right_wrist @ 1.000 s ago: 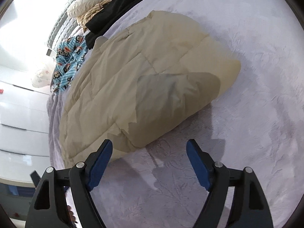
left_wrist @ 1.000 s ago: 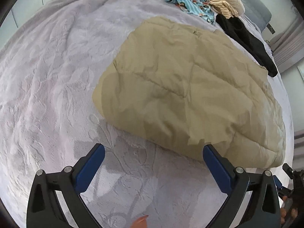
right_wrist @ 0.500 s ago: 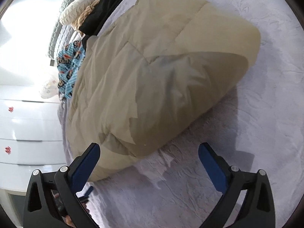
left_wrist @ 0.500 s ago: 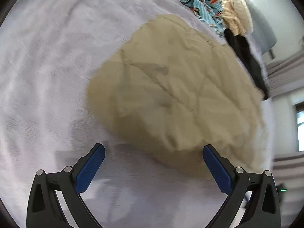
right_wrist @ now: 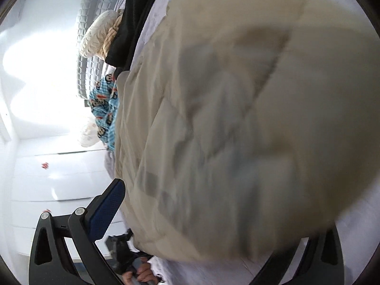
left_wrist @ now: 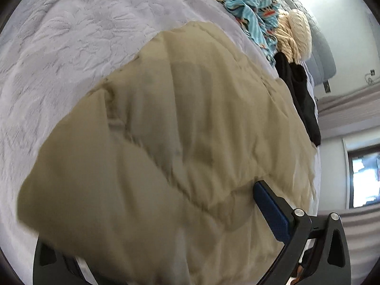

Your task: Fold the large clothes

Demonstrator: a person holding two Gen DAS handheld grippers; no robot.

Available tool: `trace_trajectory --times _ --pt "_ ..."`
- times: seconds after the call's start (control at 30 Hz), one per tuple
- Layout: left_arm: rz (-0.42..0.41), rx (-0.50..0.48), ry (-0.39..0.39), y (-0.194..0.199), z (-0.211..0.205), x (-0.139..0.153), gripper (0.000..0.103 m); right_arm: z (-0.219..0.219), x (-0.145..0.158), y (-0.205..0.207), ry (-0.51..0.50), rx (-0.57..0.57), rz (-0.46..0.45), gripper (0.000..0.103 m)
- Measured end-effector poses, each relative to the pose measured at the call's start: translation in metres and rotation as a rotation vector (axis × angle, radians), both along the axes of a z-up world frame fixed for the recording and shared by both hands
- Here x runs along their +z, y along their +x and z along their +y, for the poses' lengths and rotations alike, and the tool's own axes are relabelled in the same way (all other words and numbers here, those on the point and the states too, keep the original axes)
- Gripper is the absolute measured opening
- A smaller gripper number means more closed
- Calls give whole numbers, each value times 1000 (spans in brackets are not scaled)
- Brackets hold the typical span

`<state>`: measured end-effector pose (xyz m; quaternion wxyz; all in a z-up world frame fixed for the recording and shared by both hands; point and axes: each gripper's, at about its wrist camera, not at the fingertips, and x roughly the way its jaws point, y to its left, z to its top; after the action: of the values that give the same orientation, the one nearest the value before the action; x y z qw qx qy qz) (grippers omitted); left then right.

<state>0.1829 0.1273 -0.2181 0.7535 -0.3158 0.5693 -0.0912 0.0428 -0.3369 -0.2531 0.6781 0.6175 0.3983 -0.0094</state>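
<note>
A folded beige quilted jacket (left_wrist: 190, 130) lies on the lilac bedspread (left_wrist: 71, 35) and fills most of both views; it also shows in the right wrist view (right_wrist: 249, 118). My left gripper (left_wrist: 171, 232) is open, its jaws spread wide around the jacket's near edge; the right finger (left_wrist: 270, 211) shows and the left finger is hidden under the fabric. My right gripper (right_wrist: 213, 225) is open around the jacket's other end; its left finger (right_wrist: 106, 209) shows beside the fabric and the right finger is mostly covered.
A blue monkey-print garment (left_wrist: 244, 7), a cream knitted item (left_wrist: 296, 35) and a black garment (left_wrist: 301, 99) lie at the head of the bed. A grey padded headboard (right_wrist: 90, 47) and white drawers (right_wrist: 47, 178) stand beyond.
Both grippers have moved forward onto the jacket from opposite ends. The jacket now lies between each pair of open jaws and hides one finger of each. The view is blurred from motion.
</note>
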Motion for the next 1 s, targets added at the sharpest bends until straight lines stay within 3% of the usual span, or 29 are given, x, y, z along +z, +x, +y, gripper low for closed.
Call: trace_trajectory --times 0.03,0.1,0.17,0.2,0.23,0.27,0.33,0.43,0.53,0.7,0.83,1.0 --pt "-8 20 6 2 -1 1 96 -1 -7 4 23 -16 5 103" --pt "-23 29 5 4 1 2 61 -4 -14 5 51 -44 10 103" --pt "-45 17 -17 4 2 7 40 -4 -14 5 66 -63 13 100" --pt "-65 4 -9 3 3 13 28 -4 -14 4 65 -69 25 90" --pt "-88 -14 1 3 1 19 26 -4 -14 4 63 -73 46 72" --pt "-104 -27 17 3 0 24 24 -4 -15 3 70 -74 52 64" --pt "-169 -81 87 -4 -6 44 21 -4 -13 3 77 -76 44 38" --pt "-268 -162 172 -16 -17 73 18 1 3 4 23 -66 24 25" --pt "-325 -211 143 -22 -19 98 18 4 19 1 4 -59 -22 21" --pt "-344 -268 112 -37 -6 115 18 17 43 -14 -38 -33 -53 21" --pt "-311 -310 113 -69 13 114 18 35 50 -44 -45 -27 -31 21" --pt "-207 -302 100 -130 48 99 18 54 48 -91 -18 1 35 21"
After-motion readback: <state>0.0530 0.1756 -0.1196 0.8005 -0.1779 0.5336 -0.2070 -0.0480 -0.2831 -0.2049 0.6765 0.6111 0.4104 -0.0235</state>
